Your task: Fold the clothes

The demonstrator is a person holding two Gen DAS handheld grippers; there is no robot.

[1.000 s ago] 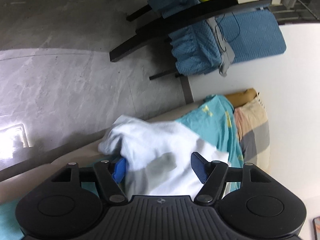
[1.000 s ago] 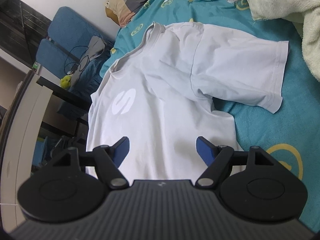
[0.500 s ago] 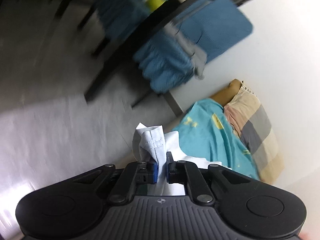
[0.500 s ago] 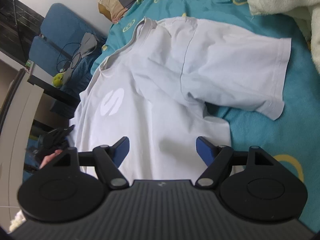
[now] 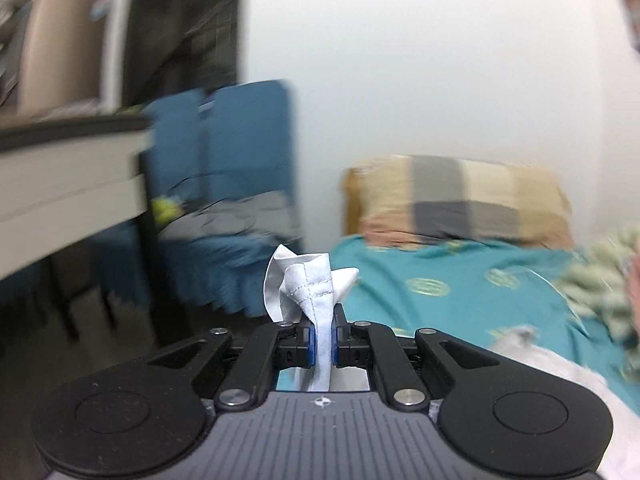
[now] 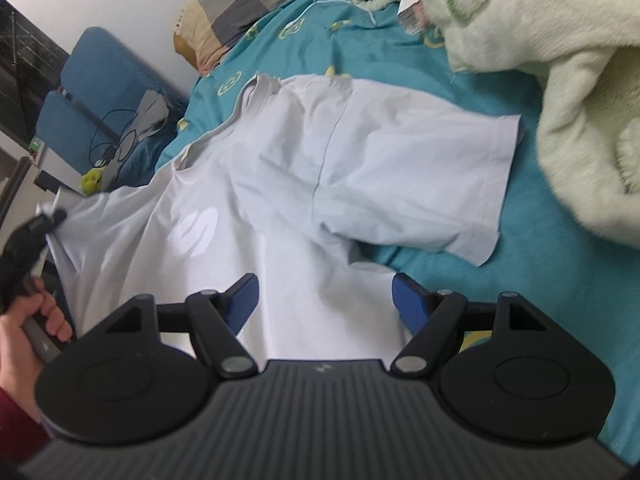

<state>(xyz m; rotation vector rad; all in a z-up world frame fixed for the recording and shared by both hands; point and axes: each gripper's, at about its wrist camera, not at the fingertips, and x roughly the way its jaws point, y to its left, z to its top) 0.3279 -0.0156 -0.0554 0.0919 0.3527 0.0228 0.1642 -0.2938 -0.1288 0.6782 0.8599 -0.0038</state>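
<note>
One white T-shirt [image 6: 280,184] lies spread on the teal bedsheet [image 6: 540,280], chest up, with a pale oval print showing near its middle. Its collar points toward the checked pillow [image 6: 236,4], and the sleeve on the far side lies flat and open toward the fluffy pale-green blanket [image 6: 560,80]. The cloth is creased, with a seam line running down from the shoulder. The other sleeve is pulled up and off the sheet by the left gripper [image 5: 323,340], whose blue pads are pressed narrow on a bunched fold of the hem, stitching visible above the fingertips. From the right wrist view the same gripper sits at the shirt's left edge, held by a hand [image 6: 28,328] in a dark red sleeve. The right gripper [image 6: 324,296] hovers over the shirt's lower part with its fingers spread wide, holding nothing.

Beside the sheet's near edge stands a blue chair [image 6: 104,92] with cables, a grey cloth and a small yellow-green object on it. A thin white cable [image 6: 320,4] trails across the sheet between the pillow and the blanket. The blanket crowds the shirt's far side, its edge just beside the flat sleeve.
</note>
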